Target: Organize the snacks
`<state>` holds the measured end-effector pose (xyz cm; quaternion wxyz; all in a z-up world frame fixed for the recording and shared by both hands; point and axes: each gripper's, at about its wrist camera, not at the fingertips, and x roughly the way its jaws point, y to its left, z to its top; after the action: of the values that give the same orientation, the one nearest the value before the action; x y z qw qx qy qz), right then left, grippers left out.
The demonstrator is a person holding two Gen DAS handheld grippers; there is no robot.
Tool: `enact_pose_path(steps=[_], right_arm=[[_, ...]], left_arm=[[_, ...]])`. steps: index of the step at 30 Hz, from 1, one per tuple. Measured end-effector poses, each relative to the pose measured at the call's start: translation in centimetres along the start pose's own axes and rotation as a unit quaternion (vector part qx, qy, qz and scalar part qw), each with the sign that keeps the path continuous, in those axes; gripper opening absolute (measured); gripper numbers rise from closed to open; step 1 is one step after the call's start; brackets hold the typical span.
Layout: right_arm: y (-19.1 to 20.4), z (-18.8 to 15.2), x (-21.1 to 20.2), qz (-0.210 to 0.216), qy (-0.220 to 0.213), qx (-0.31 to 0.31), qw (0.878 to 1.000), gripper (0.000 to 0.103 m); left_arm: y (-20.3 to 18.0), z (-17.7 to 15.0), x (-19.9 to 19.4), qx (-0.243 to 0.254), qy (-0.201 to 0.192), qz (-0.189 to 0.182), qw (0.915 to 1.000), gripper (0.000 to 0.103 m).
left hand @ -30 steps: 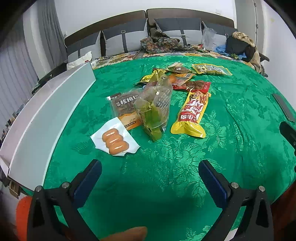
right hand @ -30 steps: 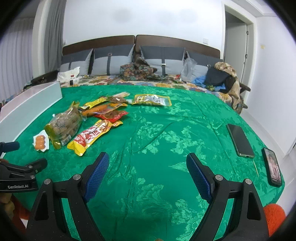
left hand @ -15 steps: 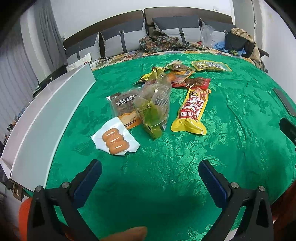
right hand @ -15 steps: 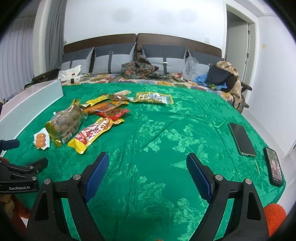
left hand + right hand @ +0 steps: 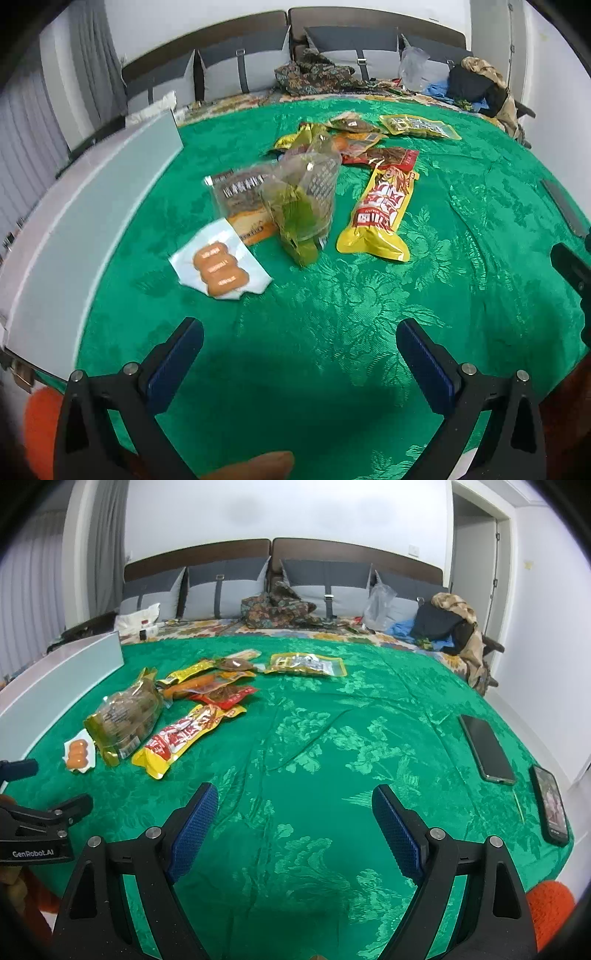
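Several snack packs lie on a green cloth. Nearest my left gripper (image 5: 299, 343) is a white pack of three orange sausages (image 5: 219, 269), a short way ahead and left of its open fingers. Behind it lie a brown walnut pack (image 5: 242, 195), a clear bag of green-wrapped snacks (image 5: 306, 195) and a long yellow-red pack (image 5: 384, 210). More small packs (image 5: 354, 136) sit farther back. My right gripper (image 5: 295, 819) hangs open over bare cloth, right of the yellow-red pack (image 5: 184, 734), the big bag (image 5: 127, 716) and the sausage pack (image 5: 77, 757). Both grippers hold nothing.
A long white box (image 5: 81, 221) runs along the table's left edge. Two phones (image 5: 487, 747) (image 5: 550, 803) and a thin stick lie at the right edge. The left gripper's body (image 5: 37, 830) shows at the right view's lower left. A bed with cushions and clothes stands behind.
The left gripper has shifted slightly, so the snacks sit a little lower and nearer in its view. The right view has barely changed. Both grippers stay open.
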<state>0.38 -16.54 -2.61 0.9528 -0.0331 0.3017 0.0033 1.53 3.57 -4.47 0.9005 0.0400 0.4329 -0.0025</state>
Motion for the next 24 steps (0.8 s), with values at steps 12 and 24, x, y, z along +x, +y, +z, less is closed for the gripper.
enact_pose_path(steps=[12, 24], right_arm=[[-1.1, -1.3, 2.4, 0.016, 0.049, 0.018, 0.999, 0.088], [-1.4, -2.8, 5.0, 0.025, 0.108, 0.022, 0.994, 0.088]], left_arm=[[0.1, -1.2, 2.7, -0.014, 0.036, -0.02, 0.9991, 0.103], [0.3, -1.9, 3.5, -0.016, 0.047, -0.024, 0.9985, 0.103]])
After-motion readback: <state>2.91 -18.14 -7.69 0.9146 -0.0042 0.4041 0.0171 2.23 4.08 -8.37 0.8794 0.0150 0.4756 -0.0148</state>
